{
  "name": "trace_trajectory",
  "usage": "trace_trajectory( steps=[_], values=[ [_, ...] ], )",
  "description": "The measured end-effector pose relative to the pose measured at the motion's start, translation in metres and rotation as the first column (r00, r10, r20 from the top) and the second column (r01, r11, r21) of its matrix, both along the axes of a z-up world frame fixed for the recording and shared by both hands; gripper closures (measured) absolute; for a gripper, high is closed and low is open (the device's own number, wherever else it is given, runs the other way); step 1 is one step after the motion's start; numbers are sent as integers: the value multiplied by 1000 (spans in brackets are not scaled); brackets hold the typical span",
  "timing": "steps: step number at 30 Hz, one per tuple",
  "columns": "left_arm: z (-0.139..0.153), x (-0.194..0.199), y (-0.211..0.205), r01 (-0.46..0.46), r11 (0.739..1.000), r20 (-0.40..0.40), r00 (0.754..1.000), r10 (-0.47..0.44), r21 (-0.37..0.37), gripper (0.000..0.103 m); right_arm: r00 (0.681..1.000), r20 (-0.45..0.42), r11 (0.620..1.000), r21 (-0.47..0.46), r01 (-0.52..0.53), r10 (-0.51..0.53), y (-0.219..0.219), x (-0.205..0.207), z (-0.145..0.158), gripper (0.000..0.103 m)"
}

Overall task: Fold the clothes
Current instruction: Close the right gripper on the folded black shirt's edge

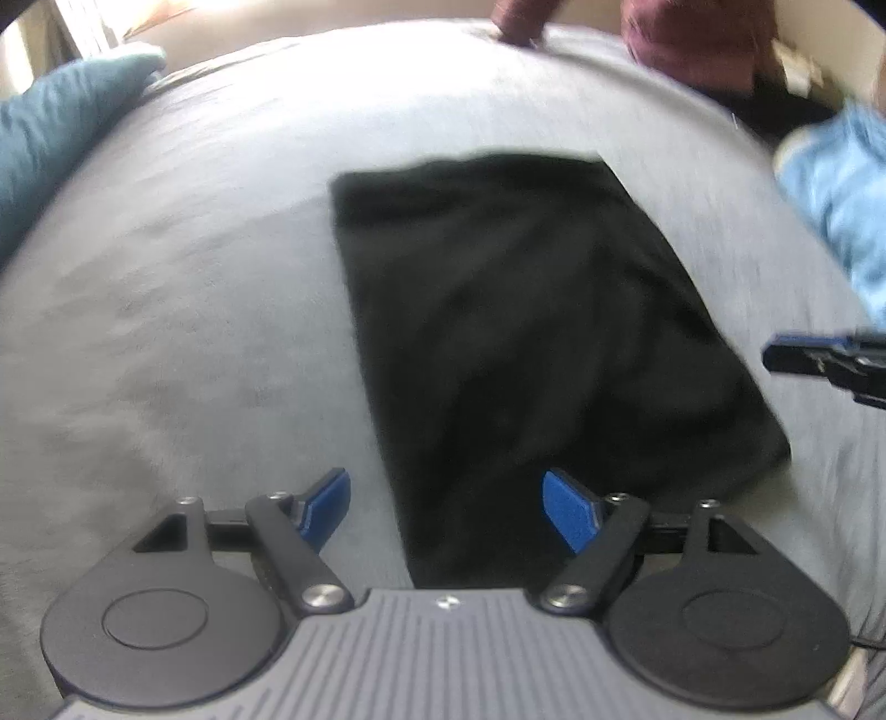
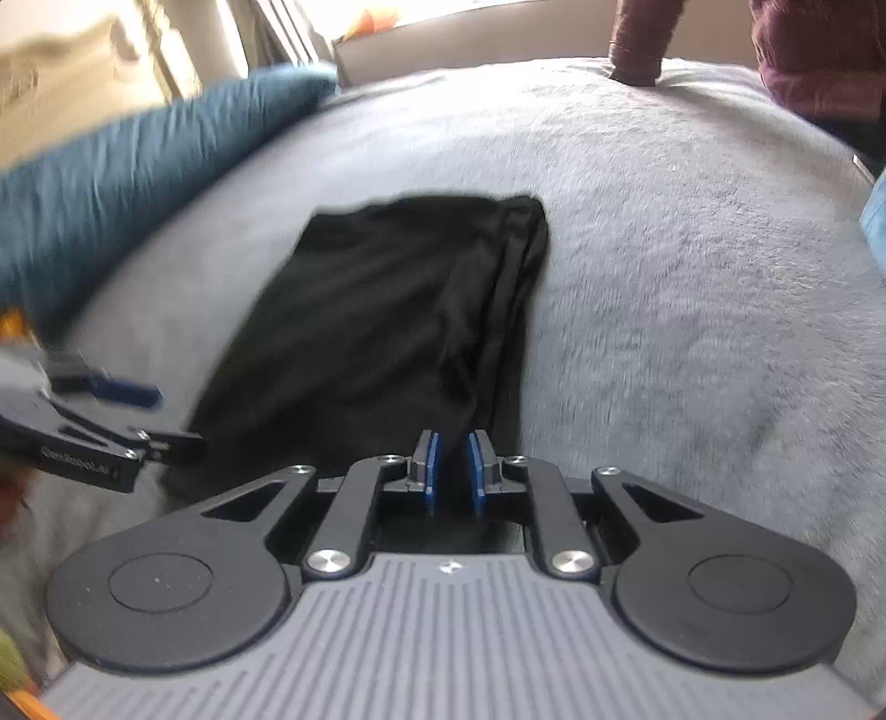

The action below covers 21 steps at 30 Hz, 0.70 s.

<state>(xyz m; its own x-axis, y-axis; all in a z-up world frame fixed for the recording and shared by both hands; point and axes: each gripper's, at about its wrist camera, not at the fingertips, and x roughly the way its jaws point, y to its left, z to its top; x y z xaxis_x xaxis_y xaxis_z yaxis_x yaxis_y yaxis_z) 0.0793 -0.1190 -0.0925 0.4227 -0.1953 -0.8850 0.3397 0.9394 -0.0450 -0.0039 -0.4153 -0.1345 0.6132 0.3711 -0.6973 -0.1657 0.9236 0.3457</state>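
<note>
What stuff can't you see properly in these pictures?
- Black garment: both views blurred; what kind it is stays unclear.
- Its near edge: left wrist view, hidden behind the left gripper.
- Right gripper: whether its pads pinch the cloth is unclear.

Bed point(image 1: 194, 288) with grey fleecy blanket point(image 2: 692, 310) spread over whole surface, nap rumpled in patches. Black garment point(image 1: 498, 332) folded to long rectangle, flat on blanket at centre, long axis running 12 to 6. Teal pillow point(image 2: 111, 210) on blanket at 10 o'clock of garment, well apart. Light blue cloth point(image 1: 841, 194) at 2 o'clock, at bed edge. Maroon sleeve point(image 2: 637, 50) resting on far edge, 12 to 1 o'clock.
</note>
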Motion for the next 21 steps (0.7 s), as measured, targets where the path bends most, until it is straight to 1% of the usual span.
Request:
trace_trajectory(
  steps=[1,3,5,7,10,11,13,15,17,21],
  values=[
    [-1,9,7,-17,1000,-4,1000,17,-22,23,1000,-19,999,49,8,-7,-7,9,-3,84],
    [-4,25,19,-49,997,-10,999,48,-66,23,998,-61,990,141,30,-21,-18,28,-9,74],
    [-6,37,27,-78,991,-11,997,77,-105,23,994,-105,972,230,55,-32,-30,46,-15,71],
    [-10,46,32,-83,986,-7,997,83,-147,23,990,-134,956,281,88,-52,-36,61,-26,68],
    [-19,55,35,-55,977,-14,998,54,-206,29,980,-174,929,337,151,-96,-42,77,-47,66],
    [-22,57,35,-47,973,-22,999,44,-228,33,976,-189,918,357,173,-110,-44,81,-54,65],
    [-30,63,33,-37,966,-36,999,29,-256,33,973,-201,903,388,184,-112,-46,87,-63,65],
    [-35,68,31,-28,961,-27,999,21,-276,33,971,-210,888,418,192,-111,-48,93,-71,65],
    [-38,78,28,-22,953,-15,1000,18,-301,33,974,-205,888,424,179,-99,-47,102,-73,65],
    [-45,109,32,-42,928,-11,999,41,-371,35,974,-201,885,428,185,-107,-47,129,-75,65]
  ],
)
